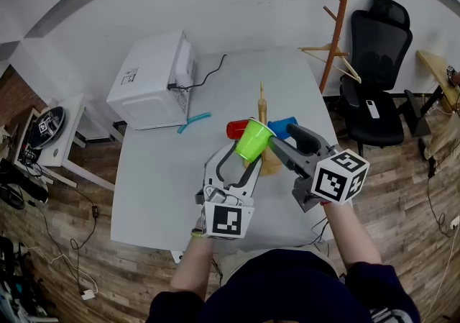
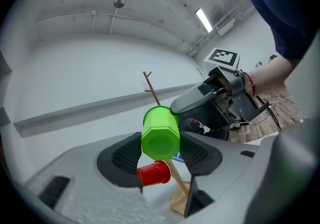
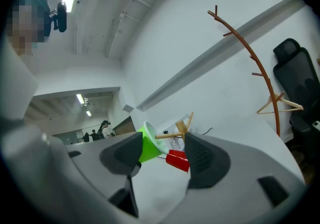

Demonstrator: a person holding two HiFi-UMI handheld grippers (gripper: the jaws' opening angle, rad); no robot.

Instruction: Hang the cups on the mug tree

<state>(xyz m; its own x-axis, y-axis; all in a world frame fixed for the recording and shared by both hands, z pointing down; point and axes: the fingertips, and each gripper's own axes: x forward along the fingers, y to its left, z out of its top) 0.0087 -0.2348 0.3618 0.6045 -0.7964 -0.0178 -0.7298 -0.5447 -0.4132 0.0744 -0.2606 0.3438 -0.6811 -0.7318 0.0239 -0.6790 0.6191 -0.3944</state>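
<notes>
The left gripper (image 2: 161, 150) is clamped on the green cup (image 2: 160, 135), a pad pressed against each side. The cup's base faces back along the jaws and its mouth faces the wooden mug tree (image 1: 262, 109). The cup is held clear of the table (image 1: 158, 192), just in front of the tree's pole and just above the red cup (image 2: 152, 173).

The red cup lies sideways at the pole's left and a blue cup (image 1: 282, 126) at its right. Both seem to hang on pegs, though the pegs themselves are hard to make out.

The right gripper (image 3: 161, 160) is on the other side of the green cup, very near it. Its jaws are wide apart with nothing between the pads.

The tree's base (image 2: 182, 200) stands on the right half of the table, back from the near and right edges. To the left the tabletop is bare up to the left edge.

A white boxy appliance (image 1: 152, 78) fills the far left corner, and a teal object (image 1: 194, 121) lies between it and the cups. Beyond the right edge stand a coat stand (image 1: 338, 23) and a black office chair (image 1: 377, 70).
</notes>
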